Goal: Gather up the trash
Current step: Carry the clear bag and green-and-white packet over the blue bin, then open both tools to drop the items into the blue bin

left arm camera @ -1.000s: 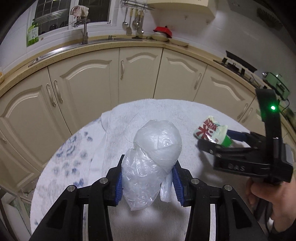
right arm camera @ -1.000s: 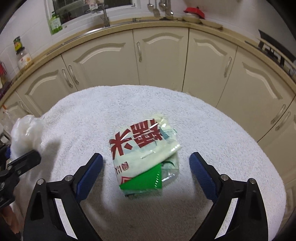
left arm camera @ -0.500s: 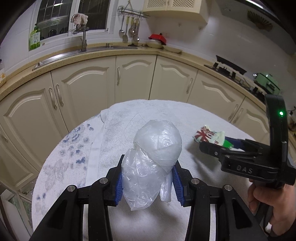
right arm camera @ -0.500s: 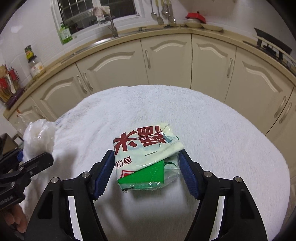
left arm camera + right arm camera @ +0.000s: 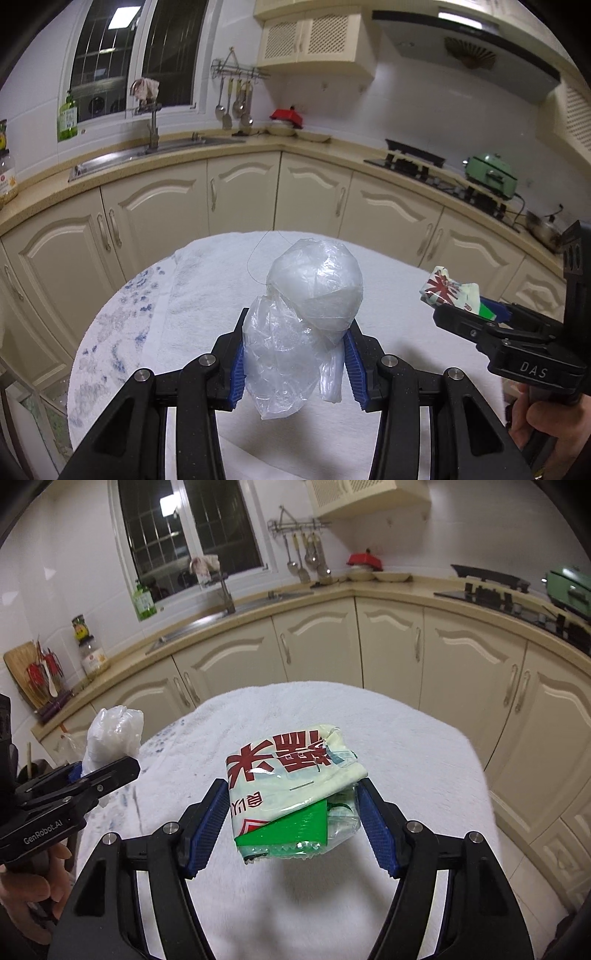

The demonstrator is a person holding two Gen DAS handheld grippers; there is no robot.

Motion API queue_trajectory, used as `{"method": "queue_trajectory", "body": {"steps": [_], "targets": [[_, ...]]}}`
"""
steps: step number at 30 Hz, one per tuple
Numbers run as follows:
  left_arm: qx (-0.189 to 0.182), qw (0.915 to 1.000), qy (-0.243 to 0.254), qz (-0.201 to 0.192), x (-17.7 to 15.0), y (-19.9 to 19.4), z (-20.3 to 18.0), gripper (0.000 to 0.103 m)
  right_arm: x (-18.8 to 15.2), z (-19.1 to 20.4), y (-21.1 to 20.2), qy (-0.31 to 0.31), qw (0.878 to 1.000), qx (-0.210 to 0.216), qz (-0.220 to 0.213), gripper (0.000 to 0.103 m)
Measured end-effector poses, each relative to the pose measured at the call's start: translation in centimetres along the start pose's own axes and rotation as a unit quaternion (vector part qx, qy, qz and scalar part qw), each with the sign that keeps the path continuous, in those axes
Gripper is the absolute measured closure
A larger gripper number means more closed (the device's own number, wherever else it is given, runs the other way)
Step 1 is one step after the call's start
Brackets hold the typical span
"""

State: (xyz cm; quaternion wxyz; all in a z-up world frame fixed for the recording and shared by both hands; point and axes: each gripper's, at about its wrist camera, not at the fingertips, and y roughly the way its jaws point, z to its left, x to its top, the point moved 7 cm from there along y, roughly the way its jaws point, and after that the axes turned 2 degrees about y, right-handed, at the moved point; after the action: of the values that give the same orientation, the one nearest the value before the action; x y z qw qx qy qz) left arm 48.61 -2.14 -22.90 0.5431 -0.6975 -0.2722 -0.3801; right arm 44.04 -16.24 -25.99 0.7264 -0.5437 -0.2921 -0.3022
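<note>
Above the white towel-covered table (image 5: 207, 295), we hold two pieces of trash clear of the surface. Our left gripper (image 5: 295, 363) clamps a crumpled clear plastic bag (image 5: 303, 314) between its blue pads. Our right gripper (image 5: 291, 830), its jaws having just closed, grips a folded food wrapper (image 5: 291, 771) with red characters and a green corner. Kitchen cabinets (image 5: 317, 642) stand behind.

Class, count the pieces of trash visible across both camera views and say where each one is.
2. A crumpled clear plastic bag is clamped in the left tongs; a folded cream food packet with red lettering is clamped in the right tongs. More may lie out of view.
</note>
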Motion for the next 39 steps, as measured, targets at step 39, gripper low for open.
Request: {"method": "queue_trajectory", "body": {"steps": [39], "targets": [[-0.199, 0.959, 0.173, 0.104, -11.3, 3.6, -38.5, 0.061, -15.0, -33.6, -19.3, 0.277, 0.945, -0.167, -0.052, 0.032]]}}
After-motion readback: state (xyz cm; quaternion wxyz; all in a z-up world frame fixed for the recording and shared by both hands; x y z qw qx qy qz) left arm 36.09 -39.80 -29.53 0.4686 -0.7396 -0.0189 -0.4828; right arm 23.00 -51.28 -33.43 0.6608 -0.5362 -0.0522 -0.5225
